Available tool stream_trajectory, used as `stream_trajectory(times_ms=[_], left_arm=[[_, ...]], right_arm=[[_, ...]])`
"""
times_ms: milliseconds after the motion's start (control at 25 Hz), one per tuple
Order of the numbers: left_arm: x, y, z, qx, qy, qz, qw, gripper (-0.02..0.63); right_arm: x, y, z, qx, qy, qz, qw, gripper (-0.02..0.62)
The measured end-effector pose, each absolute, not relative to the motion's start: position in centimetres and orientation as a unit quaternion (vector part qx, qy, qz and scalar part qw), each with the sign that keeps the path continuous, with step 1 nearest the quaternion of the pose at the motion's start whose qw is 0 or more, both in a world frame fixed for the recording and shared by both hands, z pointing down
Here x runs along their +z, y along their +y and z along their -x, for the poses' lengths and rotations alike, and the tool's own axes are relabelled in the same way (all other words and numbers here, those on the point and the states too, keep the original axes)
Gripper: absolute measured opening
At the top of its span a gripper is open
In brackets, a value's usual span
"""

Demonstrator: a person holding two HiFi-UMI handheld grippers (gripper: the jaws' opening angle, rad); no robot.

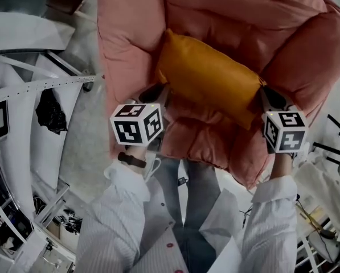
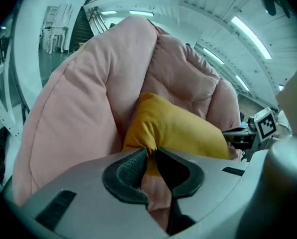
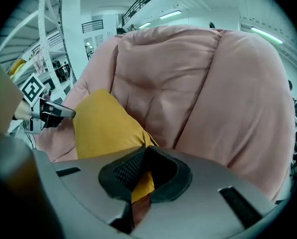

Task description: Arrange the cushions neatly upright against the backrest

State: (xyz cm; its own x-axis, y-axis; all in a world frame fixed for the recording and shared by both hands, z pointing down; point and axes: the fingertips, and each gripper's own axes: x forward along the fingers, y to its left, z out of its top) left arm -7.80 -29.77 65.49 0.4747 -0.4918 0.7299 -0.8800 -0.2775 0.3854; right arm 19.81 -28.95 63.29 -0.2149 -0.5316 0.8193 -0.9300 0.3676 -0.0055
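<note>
A mustard-yellow cushion [image 1: 209, 79] lies across the seat of a pink padded armchair [image 1: 215, 16], its long side toward the backrest. My left gripper [image 1: 158, 92] is shut on the cushion's left corner [image 2: 149, 151]. My right gripper [image 1: 262, 95] is shut on the cushion's right corner [image 3: 144, 151]. In the left gripper view the cushion [image 2: 178, 128] stands against the pink backrest [image 2: 183, 73], with the right gripper [image 2: 252, 133] visible at its far end. The right gripper view shows the cushion [image 3: 103, 123] with the left gripper [image 3: 44, 111] beyond it.
The armchair's thick arms [image 1: 124, 44] flank the cushion on both sides. White curved metal structures [image 1: 33, 84] stand on the floor at the left. Cables and clutter [image 1: 323, 220] lie at the lower right. My legs stand in front of the seat edge [image 1: 204, 147].
</note>
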Motion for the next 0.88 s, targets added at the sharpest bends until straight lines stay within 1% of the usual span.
stream_trajectory(times_ms=[120,320,640,880], left_arm=[[66.4,-29.8,8.2,0.263,-0.449,-0.759,0.393,0.074],[68.7,-28.9,7.9,0.31,-0.421,-0.755,0.395,0.074],[72.7,-26.9,7.9,0.348,-0.408,-0.729,0.427,0.074],[75.0,-25.1,8.3,0.395,-0.392,-0.72,0.415,0.073]], right_arm=[[64.3,-30.1,-19.4,0.247,-0.74,-0.494,0.384,0.021],[66.6,-30.4,-19.8,0.234,-0.741,-0.478,0.409,0.023],[67.6,-30.5,-19.6,0.22,-0.755,-0.461,0.411,0.023],[68.4,-28.9,-19.2,0.223,-0.757,-0.46,0.406,0.023]])
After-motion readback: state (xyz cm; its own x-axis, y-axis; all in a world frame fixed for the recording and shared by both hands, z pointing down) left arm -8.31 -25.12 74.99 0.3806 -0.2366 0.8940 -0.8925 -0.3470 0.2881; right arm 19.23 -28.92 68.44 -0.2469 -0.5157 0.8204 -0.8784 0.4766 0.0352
